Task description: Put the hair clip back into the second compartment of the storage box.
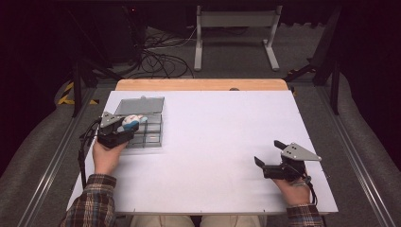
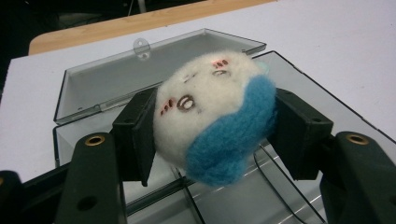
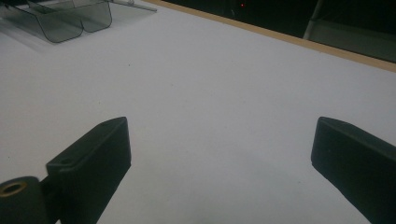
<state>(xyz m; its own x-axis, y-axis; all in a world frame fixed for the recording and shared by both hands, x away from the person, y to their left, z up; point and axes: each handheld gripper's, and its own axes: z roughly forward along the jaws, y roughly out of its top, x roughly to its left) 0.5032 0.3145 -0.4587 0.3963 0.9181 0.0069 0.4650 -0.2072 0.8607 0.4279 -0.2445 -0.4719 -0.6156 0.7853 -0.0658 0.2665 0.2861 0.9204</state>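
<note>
Hovering right over the open clear plastic organizer box point(image 1: 146, 127), the left gripper point(image 1: 126, 126) has a little felted plush head point(image 2: 215, 114), white with a blue patch, squeezed between its two black pads, one on each flank of the ball. So the toy sits directly above the box's divided compartments rather than off to a side, and that's the relation everything hangs on: the drop is basically straight down, not sideways. The box sits at the far left of the white table point(image 1: 213, 156), lid point(image 1: 140, 105) flipped back toward the far edge, so the opening faces up under the toy. From the left gripper view the plush looks a bit tilted, blue part turned toward the near right, and it seems wider than one narrow cell, so which compartment it lines up with can't really be told. The right gripper point(image 1: 268, 155) rests near the right edge, well away from the box, jaws spread wide with nothing between them, so it's clearly the left hand's job.
</note>
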